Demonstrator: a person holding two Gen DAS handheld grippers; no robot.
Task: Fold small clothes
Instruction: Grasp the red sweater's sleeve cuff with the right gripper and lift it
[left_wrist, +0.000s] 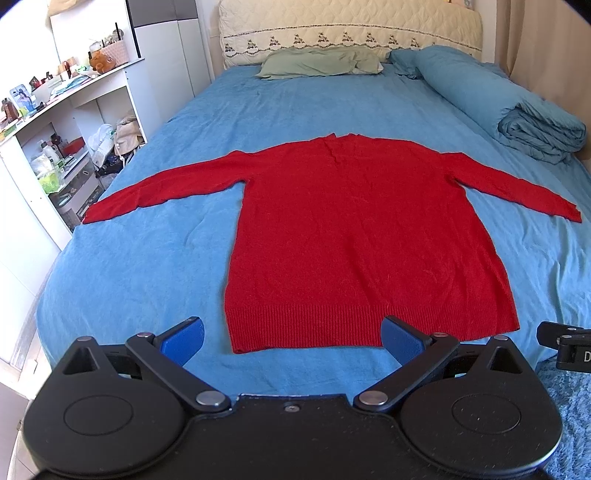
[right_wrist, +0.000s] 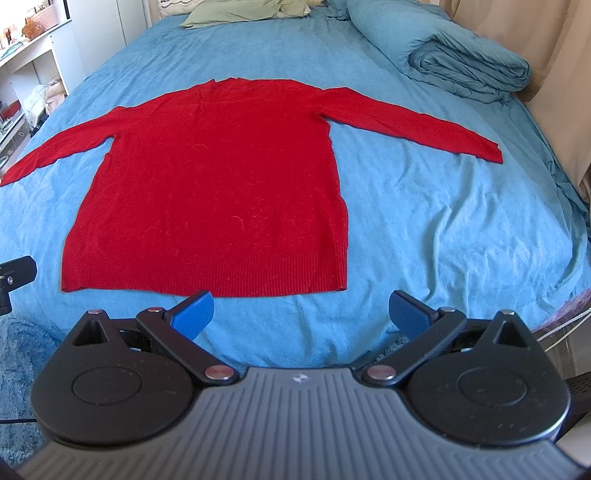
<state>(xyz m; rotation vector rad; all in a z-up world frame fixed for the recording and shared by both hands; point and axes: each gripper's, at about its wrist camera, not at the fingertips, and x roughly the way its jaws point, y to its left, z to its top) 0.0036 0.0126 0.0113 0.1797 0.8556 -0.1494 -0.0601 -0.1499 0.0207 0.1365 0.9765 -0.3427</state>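
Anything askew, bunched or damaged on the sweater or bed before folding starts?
Nothing stands out. The red sweater lies flat on the blue bed sheet, both sleeves spread out, hem straight. Left tool and right tool are open, holding nothing.

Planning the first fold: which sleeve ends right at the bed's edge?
The sweater's left sleeve: its cuff reaches the bed's shelf-side edge, while the right sleeve ends with blue sheet beyond it.

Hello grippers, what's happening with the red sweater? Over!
Left gripper open, empty. Right gripper open, empty. Red sweater flat on the bed, sleeves spread, unfolded. Nothing on it.
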